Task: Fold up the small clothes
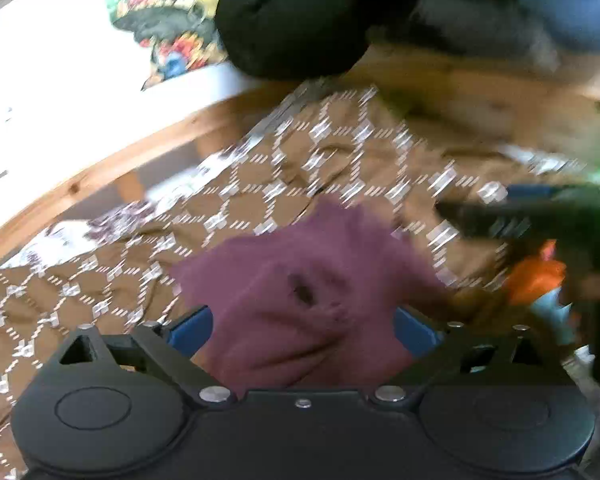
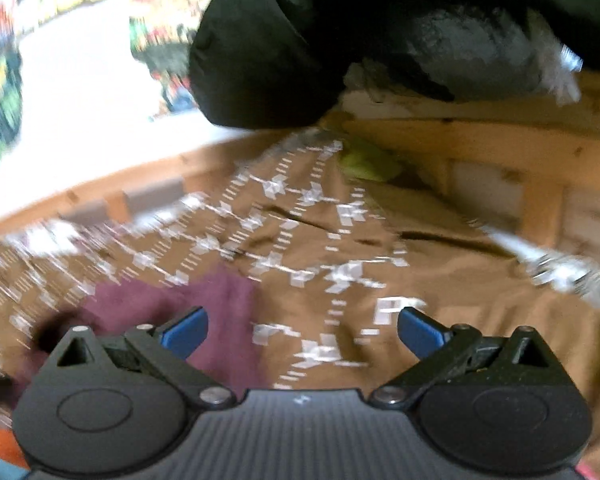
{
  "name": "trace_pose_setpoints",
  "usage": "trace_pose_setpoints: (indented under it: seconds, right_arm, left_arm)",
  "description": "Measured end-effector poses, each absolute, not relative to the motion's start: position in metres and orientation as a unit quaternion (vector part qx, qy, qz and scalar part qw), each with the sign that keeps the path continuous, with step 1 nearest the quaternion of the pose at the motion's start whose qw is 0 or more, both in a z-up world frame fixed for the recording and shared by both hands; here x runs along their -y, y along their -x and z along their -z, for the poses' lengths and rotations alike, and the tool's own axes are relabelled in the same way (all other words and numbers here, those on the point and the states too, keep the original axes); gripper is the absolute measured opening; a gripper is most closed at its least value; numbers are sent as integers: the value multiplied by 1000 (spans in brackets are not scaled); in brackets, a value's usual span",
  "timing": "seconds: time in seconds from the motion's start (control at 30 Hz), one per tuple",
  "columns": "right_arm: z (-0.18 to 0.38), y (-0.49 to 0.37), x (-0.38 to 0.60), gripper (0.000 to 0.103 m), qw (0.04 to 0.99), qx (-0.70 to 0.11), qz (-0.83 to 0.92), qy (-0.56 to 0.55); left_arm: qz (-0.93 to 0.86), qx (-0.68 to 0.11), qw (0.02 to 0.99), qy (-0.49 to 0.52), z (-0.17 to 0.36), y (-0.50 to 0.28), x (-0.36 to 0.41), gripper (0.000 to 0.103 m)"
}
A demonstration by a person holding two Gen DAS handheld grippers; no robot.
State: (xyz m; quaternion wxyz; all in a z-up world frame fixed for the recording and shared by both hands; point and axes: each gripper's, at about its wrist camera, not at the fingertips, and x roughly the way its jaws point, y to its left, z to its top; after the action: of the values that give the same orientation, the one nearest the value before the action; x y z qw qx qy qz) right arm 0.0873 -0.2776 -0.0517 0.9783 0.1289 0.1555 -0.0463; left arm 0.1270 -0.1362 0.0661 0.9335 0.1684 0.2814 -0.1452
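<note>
1. Looking through the left wrist view, we find the left gripper with fingers spread wide over the purple garment. The cloth lies bunched on the brown patterned bedspread between the blue pads, which do not press it. We judge folding unfinished: the piece is creased, not squared.
2. Beyond it sit a black bag and a wooden bed frame; the right gripper's dark arm crosses at the right edge.
3. Through the right wrist view, the right gripper stands wide and empty. The purple garment lies under its left finger. Blur hides finer detail.
</note>
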Motion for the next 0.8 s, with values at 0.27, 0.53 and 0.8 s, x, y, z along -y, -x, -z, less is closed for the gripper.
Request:
trace_pose_setpoints:
  seconds: [0.27,0.53,0.8]
  right_arm:
    - [51,-124,252,102,954,-157,-144,-210]
    - [59,-158,237,77,939,-202,-173,-219]
    - [84,-175,232,19,920,-257,-177,-238]
  left_arm:
    - [114,-349,903,-224,-22,-152,129,91]
    - [113,-331,902,-255,-16,-155,127,46]
    - [108,-310,905,-271,-17,-147,130,19]
